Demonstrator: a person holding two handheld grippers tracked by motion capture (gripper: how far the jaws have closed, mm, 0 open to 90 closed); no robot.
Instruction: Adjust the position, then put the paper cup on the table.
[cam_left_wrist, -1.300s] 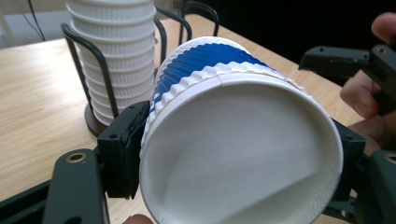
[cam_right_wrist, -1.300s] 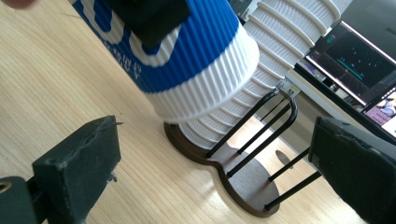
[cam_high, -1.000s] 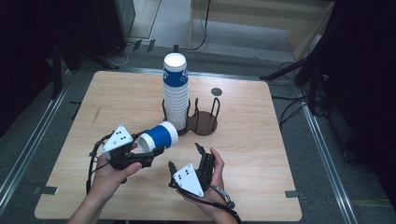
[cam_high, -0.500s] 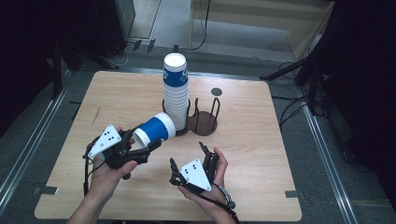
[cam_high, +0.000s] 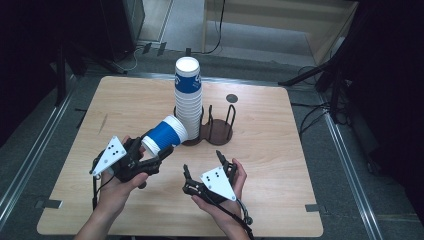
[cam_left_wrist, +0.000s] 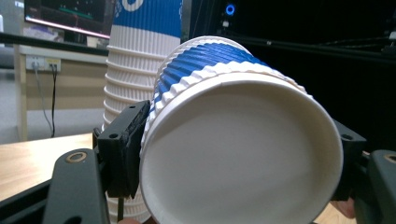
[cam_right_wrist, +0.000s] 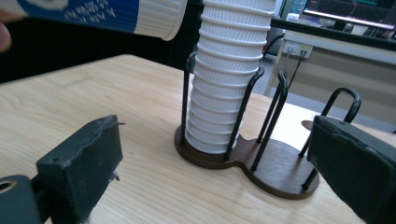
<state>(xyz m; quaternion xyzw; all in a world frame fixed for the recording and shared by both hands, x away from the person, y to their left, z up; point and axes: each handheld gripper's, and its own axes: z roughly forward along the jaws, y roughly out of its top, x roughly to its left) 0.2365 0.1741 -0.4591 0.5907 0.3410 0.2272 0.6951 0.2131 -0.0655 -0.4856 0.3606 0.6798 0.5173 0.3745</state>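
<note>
Cup (cam_high: 164, 135) sideways, clenched between left tool (cam_high: 150, 162) jaws; right tool (cam_high: 202, 167) released, empty.

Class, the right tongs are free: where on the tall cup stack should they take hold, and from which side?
Grip the cup stack across its blue top cup, from the person's side. The holder wires cage its lower cups; the right tongs stand wide.

The left tool (cam_high: 156, 156) is clamped tight, angled up and away from the person; the right tool (cam_high: 202, 164) has just been closing, jaws apart with nothing between them
</note>
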